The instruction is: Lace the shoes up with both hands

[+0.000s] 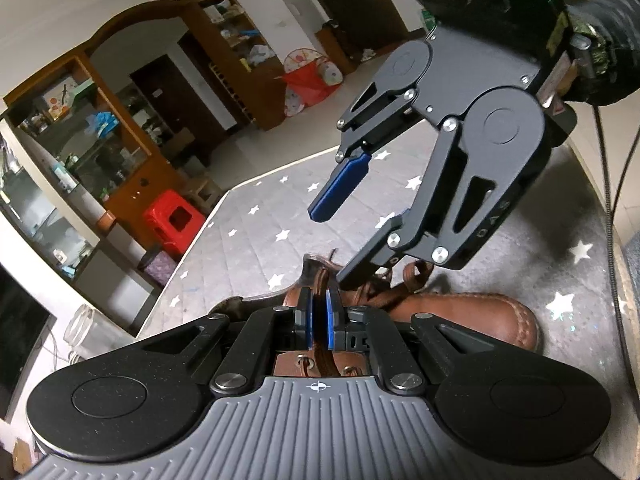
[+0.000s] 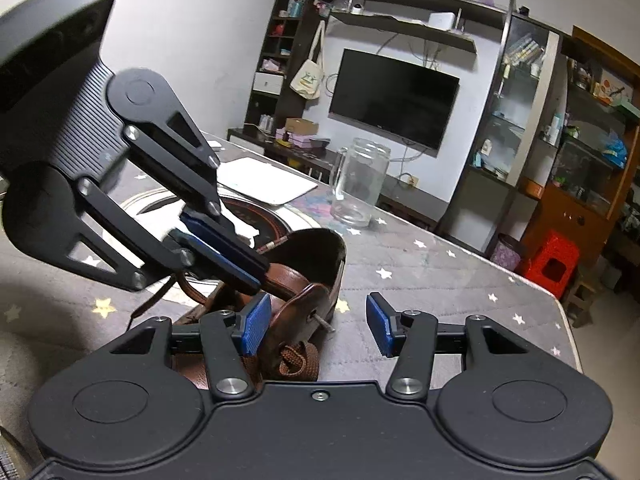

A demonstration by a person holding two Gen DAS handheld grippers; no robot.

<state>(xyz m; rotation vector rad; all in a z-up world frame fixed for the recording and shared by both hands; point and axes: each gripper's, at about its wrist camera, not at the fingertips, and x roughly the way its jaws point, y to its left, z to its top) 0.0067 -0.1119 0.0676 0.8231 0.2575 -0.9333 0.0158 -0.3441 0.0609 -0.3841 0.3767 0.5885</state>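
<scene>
Your shoe (image 2: 304, 280) sits on the worktop (image 2: 440, 272), with your left claw (image 2: 256, 276) closed on its lace (image 2: 280, 274) above the opening. Your right claw (image 2: 318, 322) spreads wide just before the shoe's tongue (image 2: 296, 320). Behind the shoe stands a jar (image 2: 358, 184); left of that lies a board (image 2: 264, 182).

Right gripper (image 2: 318, 326) spread wide over the brown leather shoe (image 2: 308, 264) on the grey star-patterned cloth (image 2: 440, 276). Left gripper (image 2: 256, 276) reaches in, blue pads clamped on the brown flat lace (image 2: 280, 276). Clear glass jar (image 2: 358, 182) stands behind.
</scene>
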